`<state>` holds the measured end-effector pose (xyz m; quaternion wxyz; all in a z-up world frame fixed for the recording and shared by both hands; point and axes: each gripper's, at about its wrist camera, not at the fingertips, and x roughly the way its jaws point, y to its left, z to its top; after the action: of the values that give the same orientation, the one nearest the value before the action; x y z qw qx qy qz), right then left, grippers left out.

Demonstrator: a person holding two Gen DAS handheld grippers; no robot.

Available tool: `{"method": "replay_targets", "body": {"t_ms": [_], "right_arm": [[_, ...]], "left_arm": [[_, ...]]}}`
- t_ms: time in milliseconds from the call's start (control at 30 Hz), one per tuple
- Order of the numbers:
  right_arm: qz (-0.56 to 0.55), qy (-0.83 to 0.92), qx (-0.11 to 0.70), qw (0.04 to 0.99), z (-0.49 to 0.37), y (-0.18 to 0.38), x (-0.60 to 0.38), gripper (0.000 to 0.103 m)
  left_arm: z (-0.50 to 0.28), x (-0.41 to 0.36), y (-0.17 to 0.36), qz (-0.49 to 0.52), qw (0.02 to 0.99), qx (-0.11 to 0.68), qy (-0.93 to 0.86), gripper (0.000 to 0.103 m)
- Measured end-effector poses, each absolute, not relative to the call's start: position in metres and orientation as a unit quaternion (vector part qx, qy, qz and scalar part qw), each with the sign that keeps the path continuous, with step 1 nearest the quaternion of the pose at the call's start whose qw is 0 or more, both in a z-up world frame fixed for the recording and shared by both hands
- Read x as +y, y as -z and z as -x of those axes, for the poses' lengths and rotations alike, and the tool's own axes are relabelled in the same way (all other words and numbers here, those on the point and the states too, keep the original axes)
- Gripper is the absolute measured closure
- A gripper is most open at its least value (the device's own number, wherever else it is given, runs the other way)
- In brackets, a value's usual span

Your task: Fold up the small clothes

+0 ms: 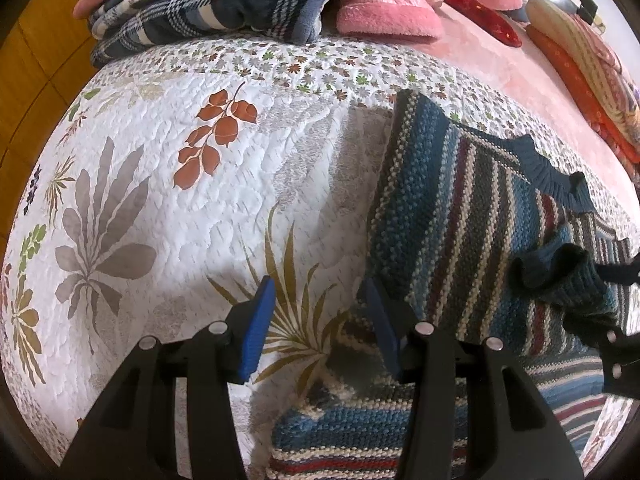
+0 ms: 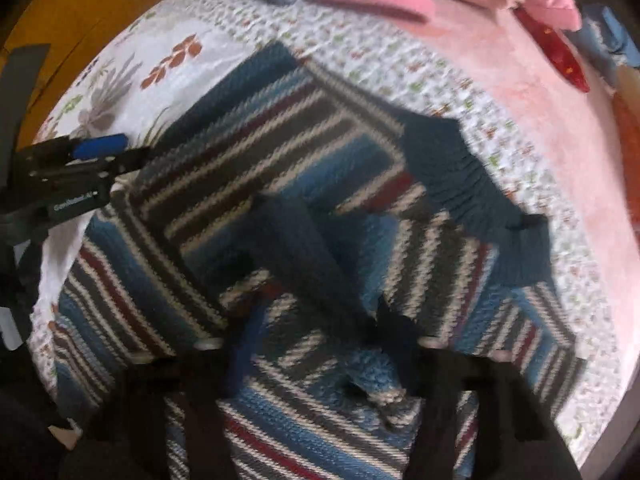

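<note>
A striped knit sweater (image 1: 460, 216) in blue, grey, white and dark red lies on the quilted bed cover, its dark teal collar (image 1: 548, 172) toward the far right. My left gripper (image 1: 320, 328) is open just above the sweater's left edge, with nothing between its blue pads (image 1: 258, 328). In the blurred right wrist view the sweater (image 2: 240, 168) fills the frame and a sleeve with a teal cuff (image 2: 300, 240) lies across the body, running between the spread fingers of my right gripper (image 2: 312, 332). The right gripper (image 1: 618, 308) shows at the left view's right edge beside that cuff (image 1: 560, 276). The left gripper (image 2: 116, 152) shows at far left.
The white leaf-print quilt (image 1: 160, 200) covers the bed. At its far end lie a folded navy plaid blanket (image 1: 208, 4) and pink fleece garments (image 1: 384, 8). A pink sheet (image 1: 500, 80) with red and orange pillows (image 1: 572, 76) lies to the right. Wooden floor (image 1: 36, 48) shows at left.
</note>
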<state>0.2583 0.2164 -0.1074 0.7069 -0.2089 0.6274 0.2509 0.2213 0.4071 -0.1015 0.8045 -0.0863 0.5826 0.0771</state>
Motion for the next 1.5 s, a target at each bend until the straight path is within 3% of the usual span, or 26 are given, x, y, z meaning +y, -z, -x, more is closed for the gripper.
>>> {"method": "replay_targets", "body": {"t_ms": [33, 133, 567, 767, 967, 1000, 1033, 1100, 1233, 1267, 1333, 1433, 1500], "right_arm": [[0.206, -0.252, 0.63, 0.705, -0.258, 0.109, 0.215, 0.078], [0.178, -0.267, 0.629, 0.708, -0.256, 0.103, 0.206, 0.094], [-0.184, -0.188, 0.557, 0.787, -0.261, 0.062, 0.052, 0.095], [-0.241, -0.115, 0.56, 0.784, -0.24, 0.084, -0.012, 0.095], [-0.25, -0.061, 0.59, 0.766, -0.221, 0.113, -0.043, 0.081], [-0.261, -0.057, 0.587, 0.764, -0.22, 0.115, -0.047, 0.073], [-0.271, -0.053, 0.586, 0.762, -0.218, 0.116, -0.051, 0.058], [-0.305, -0.041, 0.576, 0.757, -0.22, 0.118, -0.063, 0.047], [-0.351, -0.035, 0.577, 0.737, -0.229, 0.132, -0.079, 0.046], [-0.355, -0.03, 0.579, 0.733, -0.231, 0.137, -0.082, 0.047], [-0.354, -0.026, 0.579, 0.734, -0.233, 0.141, -0.083, 0.076], [-0.345, -0.036, 0.574, 0.742, -0.231, 0.137, -0.079, 0.091], [-0.311, -0.024, 0.581, 0.752, -0.226, 0.133, -0.073, 0.092]], "left_arm": [[-0.221, 0.407, 0.102, 0.086, 0.804, 0.583, -0.077, 0.056], [-0.221, 0.407, 0.102, 0.087, 0.804, 0.583, -0.078, 0.056], [-0.22, 0.407, 0.105, 0.082, 0.804, 0.584, -0.079, 0.056], [-0.22, 0.407, 0.105, 0.079, 0.803, 0.585, -0.08, 0.056], [-0.22, 0.409, 0.102, 0.087, 0.805, 0.58, -0.086, 0.056], [-0.219, 0.41, 0.1, 0.091, 0.807, 0.576, -0.088, 0.056], [-0.219, 0.409, 0.096, 0.095, 0.811, 0.57, -0.09, 0.056], [-0.219, 0.406, 0.091, 0.096, 0.818, 0.56, -0.09, 0.056], [-0.219, 0.391, 0.088, 0.078, 0.826, 0.554, -0.068, 0.052], [-0.219, 0.387, 0.089, 0.07, 0.826, 0.556, -0.063, 0.052], [-0.219, 0.379, 0.093, 0.054, 0.824, 0.562, -0.053, 0.052], [-0.218, 0.374, 0.099, 0.046, 0.819, 0.57, -0.042, 0.051], [-0.218, 0.373, 0.103, 0.043, 0.817, 0.574, -0.04, 0.05]]}}
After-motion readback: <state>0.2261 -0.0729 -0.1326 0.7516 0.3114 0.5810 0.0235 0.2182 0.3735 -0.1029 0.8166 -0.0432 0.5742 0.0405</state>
